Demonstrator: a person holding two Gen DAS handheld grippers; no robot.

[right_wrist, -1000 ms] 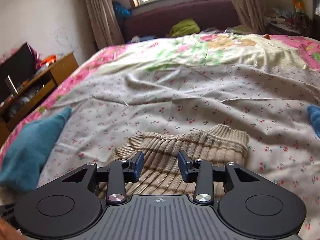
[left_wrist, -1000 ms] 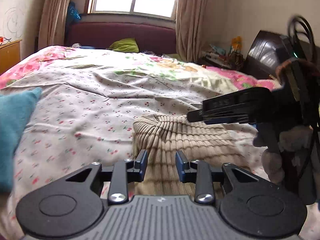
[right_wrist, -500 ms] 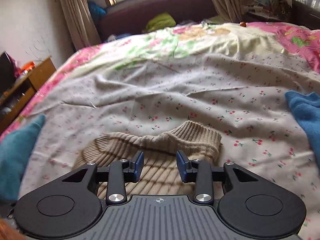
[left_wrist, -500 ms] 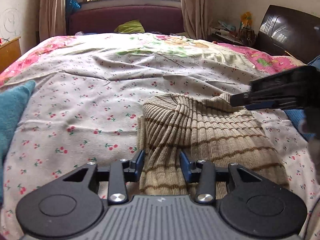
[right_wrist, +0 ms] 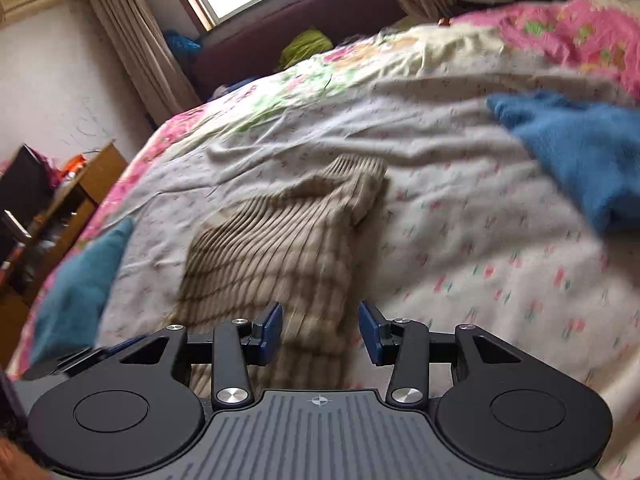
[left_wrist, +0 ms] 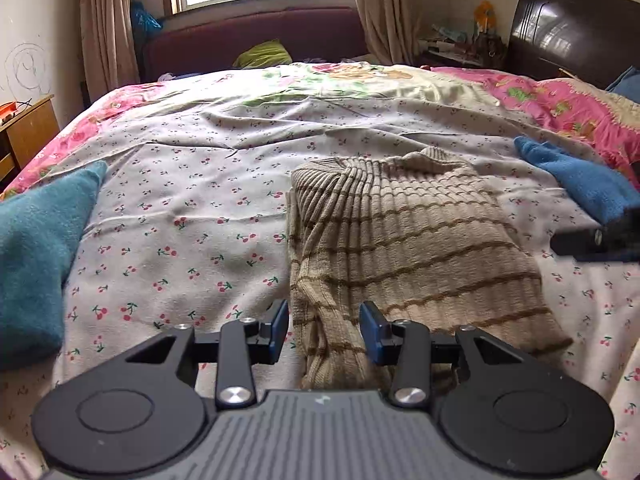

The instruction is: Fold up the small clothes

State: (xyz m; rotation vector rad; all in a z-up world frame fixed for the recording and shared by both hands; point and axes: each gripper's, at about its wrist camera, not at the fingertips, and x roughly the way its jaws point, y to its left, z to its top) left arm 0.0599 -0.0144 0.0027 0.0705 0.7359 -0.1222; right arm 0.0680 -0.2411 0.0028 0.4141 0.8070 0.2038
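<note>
A beige ribbed sweater [left_wrist: 400, 232] with brown stripes lies folded on the cherry-print bedsheet [left_wrist: 192, 240], collar toward the window. My left gripper [left_wrist: 325, 330] hovers at its near left edge, open; the folded strip of knit lies between and under the blue pads, which do not press on it. In the right wrist view, blurred by motion, the sweater [right_wrist: 280, 248] stretches ahead and left. My right gripper [right_wrist: 320, 330] is over its near right edge, its jaws opening, and nothing is pinched. Its black body [left_wrist: 596, 240] shows at the right edge of the left wrist view.
A teal garment [left_wrist: 36, 248] lies at the left of the bed and a blue one [left_wrist: 580, 184] at the right. A wooden cabinet [right_wrist: 80, 188] stands left of the bed, a dark headboard [left_wrist: 568, 28] at the far right, a window and a maroon sofa behind.
Both grippers have drawn back from the sweater, which now lies flat. The right gripper swung right, rolled and spread its jaws. The left jaws stand wider than a second ago.
</note>
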